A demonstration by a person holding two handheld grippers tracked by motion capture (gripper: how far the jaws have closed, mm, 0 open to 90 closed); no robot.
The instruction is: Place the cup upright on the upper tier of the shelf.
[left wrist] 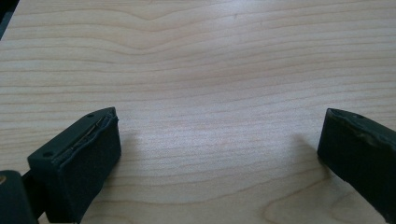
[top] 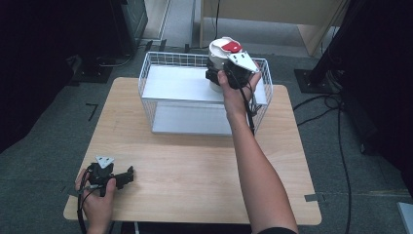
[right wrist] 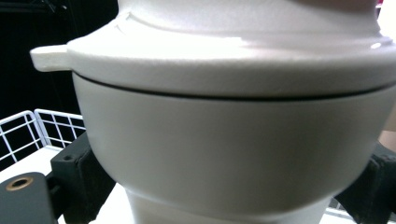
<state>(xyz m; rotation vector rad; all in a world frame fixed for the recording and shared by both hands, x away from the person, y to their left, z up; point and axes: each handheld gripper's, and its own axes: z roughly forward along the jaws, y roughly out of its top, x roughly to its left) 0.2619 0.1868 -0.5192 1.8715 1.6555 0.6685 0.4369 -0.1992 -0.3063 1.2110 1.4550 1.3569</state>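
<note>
Right hand-held gripper (top: 217, 78) out at the far side of the bench (top: 195, 170), up at the top shelf of a white wire rack (top: 160, 73). Jaws clamped one on each side of a white lidded container (top: 221, 56), gripping its lower body just beneath the lid's rim. In the right gripper view, container (right wrist: 233, 140) pressed close against the camera between the two black jaws, lid tab sticking out at the left, wire mesh of the rack (right wrist: 28, 126) behind and to the left. Red patch (top: 232, 47) on top of the lid, right beside the gripper's grey plate. Whether resting on the shelf or lifted off it: cannot tell.

Left hand-held gripper (top: 127, 175) low on the near left corner of the bench, held in the left hand (top: 97, 202). Jaws spread wide, nothing between them but bare wood grain (left wrist: 210, 93).
</note>
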